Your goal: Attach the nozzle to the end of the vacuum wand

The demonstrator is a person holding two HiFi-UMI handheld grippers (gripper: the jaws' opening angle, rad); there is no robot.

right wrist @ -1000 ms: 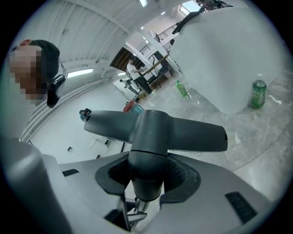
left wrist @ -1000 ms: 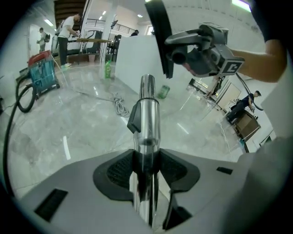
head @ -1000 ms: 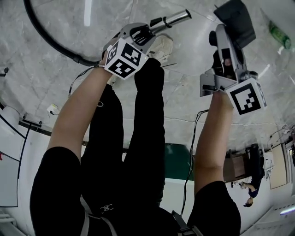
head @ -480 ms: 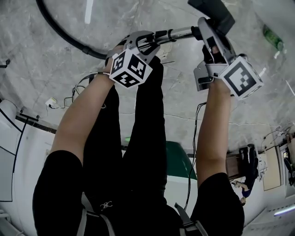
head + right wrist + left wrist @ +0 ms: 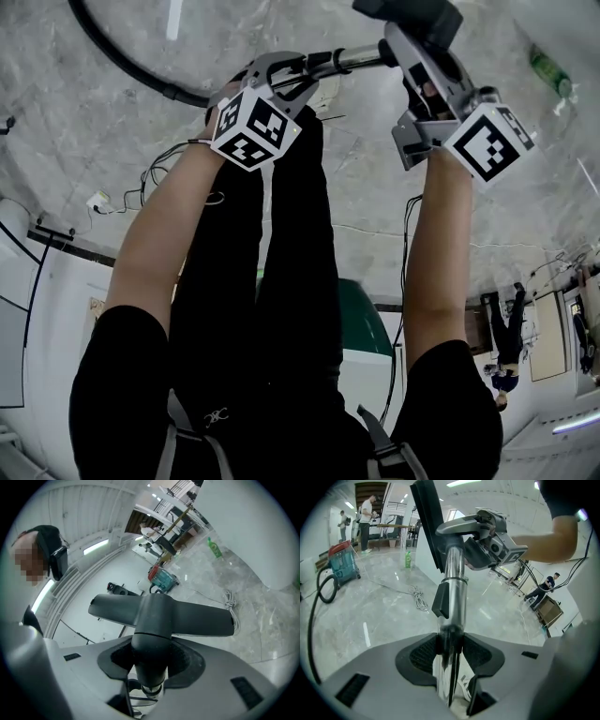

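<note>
My left gripper [image 5: 291, 75] is shut on the chrome vacuum wand [image 5: 342, 62], which runs right from its jaws. In the left gripper view the wand [image 5: 453, 592] rises from between the pads of that gripper [image 5: 451, 654] up to the black nozzle [image 5: 425, 522]. My right gripper [image 5: 414, 49] is shut on the nozzle [image 5: 408, 13] by its neck. In the right gripper view the T-shaped nozzle [image 5: 161, 616] stands across the jaws of this gripper [image 5: 150, 663], and the wand's chrome end [image 5: 150, 689] meets the neck's lower end. How deep it sits is hidden.
A black hose [image 5: 122, 66] curves over the marble floor from the wand's back end. A green bottle [image 5: 548, 70] stands at the right. A teal vacuum cleaner [image 5: 344, 566] and a coiled cable [image 5: 419, 599] sit farther off. People stand by tables in the background.
My right gripper has carried the nozzle left, from apart at the right to the wand's end. The left gripper has risen with the wand.
</note>
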